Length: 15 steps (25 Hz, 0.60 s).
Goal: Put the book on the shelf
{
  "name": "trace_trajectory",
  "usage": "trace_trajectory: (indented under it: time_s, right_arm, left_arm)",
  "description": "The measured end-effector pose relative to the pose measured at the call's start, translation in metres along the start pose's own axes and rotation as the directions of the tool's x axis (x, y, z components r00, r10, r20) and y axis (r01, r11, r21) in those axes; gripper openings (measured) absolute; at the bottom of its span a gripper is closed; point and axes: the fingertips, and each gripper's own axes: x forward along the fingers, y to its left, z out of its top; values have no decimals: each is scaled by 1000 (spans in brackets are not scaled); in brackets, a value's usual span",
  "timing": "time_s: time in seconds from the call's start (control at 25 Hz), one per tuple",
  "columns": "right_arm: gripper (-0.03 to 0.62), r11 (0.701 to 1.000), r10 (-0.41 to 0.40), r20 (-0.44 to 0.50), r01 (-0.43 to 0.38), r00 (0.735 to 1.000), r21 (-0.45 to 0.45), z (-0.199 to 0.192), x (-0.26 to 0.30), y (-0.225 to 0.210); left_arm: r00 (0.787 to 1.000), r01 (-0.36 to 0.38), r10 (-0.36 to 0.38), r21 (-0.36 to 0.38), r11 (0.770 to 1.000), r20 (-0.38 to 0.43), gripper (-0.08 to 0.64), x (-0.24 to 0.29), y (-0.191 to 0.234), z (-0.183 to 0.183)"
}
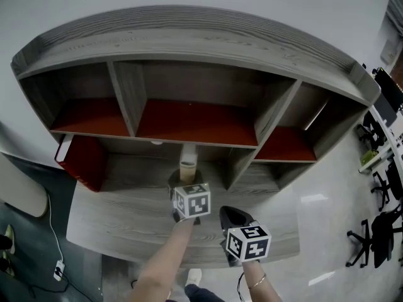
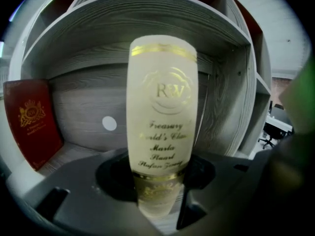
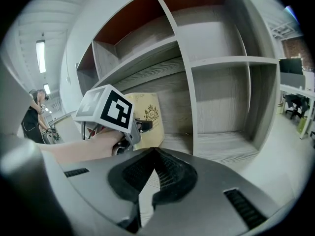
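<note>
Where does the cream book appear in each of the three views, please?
Head view: the cream book is at centre, below the middle red-floored compartment.
Left gripper view: the cream book fills the centre, spine towards the camera.
Right gripper view: the cream book is left of centre, cover showing.
Shared landmark: the upright divider just right of the book.

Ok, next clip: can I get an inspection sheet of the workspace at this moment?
Surface: grey wood shelf unit, upper compartments lined red.
Job's things: cream book upright; red book leaning at the lower tier's left end.
Clutter: nothing seen.
Grippers: left gripper shut on the cream book; right gripper shut, empty.
Cables: white cable on the floor, left.
Surroundings: office chairs at right; a person in the background.
</note>
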Motion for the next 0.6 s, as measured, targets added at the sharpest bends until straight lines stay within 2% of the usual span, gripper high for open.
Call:
trace_trajectory:
  time_s: [0.4,0.6]
  right_arm:
    - [9,1000,-10,-17,10,1000,8,-1,6,-7]
    - [9,1000,-13,-27,13,1000,9,-2,9,-8]
  left_arm:
    - [999,6,-6,-2,1000,-41,222,20,3,-11]
    - [999,24,-24,-2,1000,-31,224,21,3,-10]
